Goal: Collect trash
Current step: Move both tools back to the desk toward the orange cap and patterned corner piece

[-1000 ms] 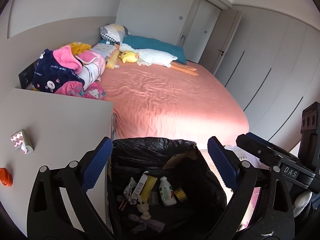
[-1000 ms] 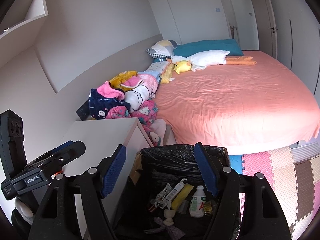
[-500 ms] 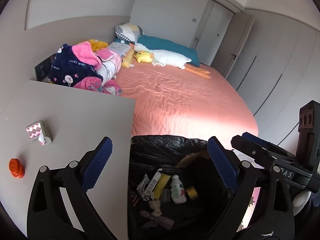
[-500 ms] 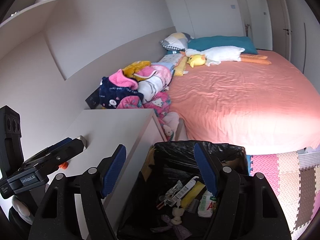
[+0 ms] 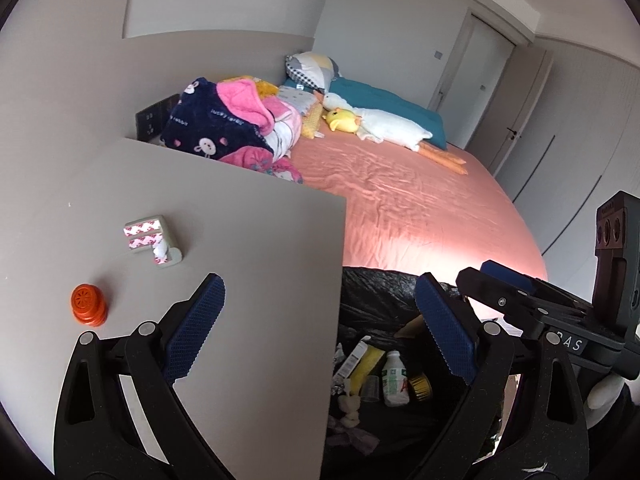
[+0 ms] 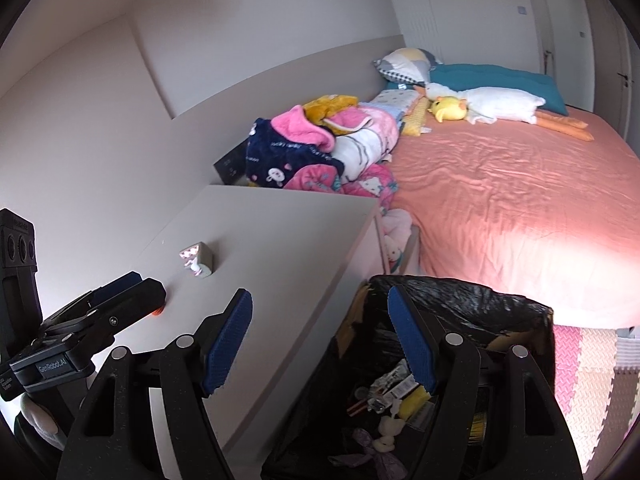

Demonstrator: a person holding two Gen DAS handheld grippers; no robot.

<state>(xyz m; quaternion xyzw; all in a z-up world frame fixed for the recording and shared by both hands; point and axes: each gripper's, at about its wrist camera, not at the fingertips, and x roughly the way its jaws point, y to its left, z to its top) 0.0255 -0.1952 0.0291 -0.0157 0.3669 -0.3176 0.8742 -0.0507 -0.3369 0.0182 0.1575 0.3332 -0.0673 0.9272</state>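
Two empty grippers, left gripper [image 5: 316, 336] and right gripper [image 6: 320, 336], both spread wide, have swung from the bin [image 6: 460, 296] toward the nightstand [image 5: 240, 216] (likely next pickups): orange cap [image 5: 89, 305] nearest, patterned scrap [image 5: 153, 240] beyond.

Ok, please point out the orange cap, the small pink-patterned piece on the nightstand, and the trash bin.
orange cap [image 5: 89, 304], left wrist view, on its ribbed side.
pink-patterned piece [image 5: 147, 237], left wrist view, on its patterned top face.
trash bin [image 6: 464, 298], right wrist view, on the black bag over its far rim.
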